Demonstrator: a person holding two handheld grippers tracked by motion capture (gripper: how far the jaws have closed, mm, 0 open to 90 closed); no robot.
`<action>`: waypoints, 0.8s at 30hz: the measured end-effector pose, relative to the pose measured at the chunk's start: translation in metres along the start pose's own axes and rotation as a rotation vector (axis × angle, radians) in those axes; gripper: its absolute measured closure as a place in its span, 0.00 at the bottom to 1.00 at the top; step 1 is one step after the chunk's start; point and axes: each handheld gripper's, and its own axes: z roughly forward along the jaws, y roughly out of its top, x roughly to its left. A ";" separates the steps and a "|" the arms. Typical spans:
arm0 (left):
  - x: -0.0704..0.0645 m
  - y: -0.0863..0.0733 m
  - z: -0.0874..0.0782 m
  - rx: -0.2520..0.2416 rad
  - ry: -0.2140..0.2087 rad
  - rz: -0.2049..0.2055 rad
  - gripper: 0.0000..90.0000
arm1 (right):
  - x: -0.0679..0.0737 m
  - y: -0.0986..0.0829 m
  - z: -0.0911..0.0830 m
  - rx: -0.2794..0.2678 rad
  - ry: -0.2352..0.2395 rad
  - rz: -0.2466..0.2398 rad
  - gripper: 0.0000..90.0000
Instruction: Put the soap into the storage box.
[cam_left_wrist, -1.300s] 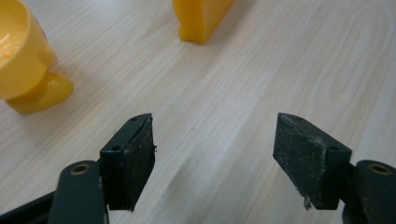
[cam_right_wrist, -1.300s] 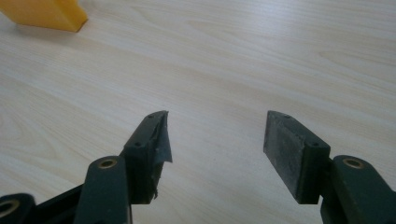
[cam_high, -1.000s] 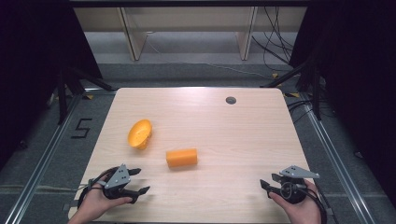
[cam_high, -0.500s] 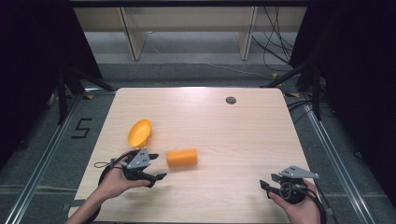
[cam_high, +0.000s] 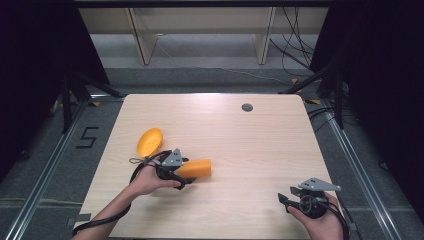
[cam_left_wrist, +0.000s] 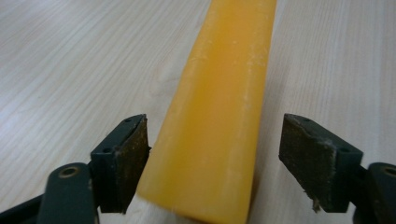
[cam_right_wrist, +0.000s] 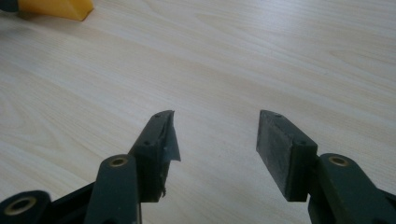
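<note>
Table (cam_high: 260, 150) of pale wood takes up the middle of the high view; we see two orange things on its left half. Orange block (cam_high: 196, 168) lies left of centre, long axis running left-right in the frame; orange bowl-like piece (cam_high: 149, 141) sits up and to the left of it, near but apart, tilted on its side as far as we can tell. Left gripper (cam_high: 184, 172) is at the block's left end, held by the left hand (cam_high: 147, 181) coming in from the lower left; in the left gripper view the block (cam_left_wrist: 219, 116) runs from the bottom centre up to the top edge, between the two jaws; jaws are wide; left pad (cam_left_wrist: 131, 158) is right at the block's side, touching or just short, we cannot tell which; right pad (cam_left_wrist: 306, 158) is clearly apart with bare table showing in the gap; so not clamped. Right gripper (cam_high: 286, 202) is at the lower right of the high view, in the right hand (cam_high: 320, 225), well apart from the block; right gripper view shows its jaws wide over bare wood, holding nothing (cam_right_wrist: 215, 140); block's end (cam_right_wrist: 58, 8) is at the upper left corner of that view. Small dark round spot (cam_high: 247, 107) sits on the table near the top edge, right of centre.
</note>
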 end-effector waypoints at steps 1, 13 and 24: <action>0.000 0.001 0.003 0.007 -0.002 0.006 0.28 | 0.000 0.000 0.000 0.001 -0.001 0.002 0.52; 0.007 0.000 0.017 0.030 -0.021 0.000 0.40 | -0.003 -0.001 0.002 -0.013 -0.002 -0.037 0.52; -0.007 0.003 0.016 0.036 -0.025 0.022 0.66 | -0.004 -0.001 0.002 -0.006 0.016 -0.038 0.52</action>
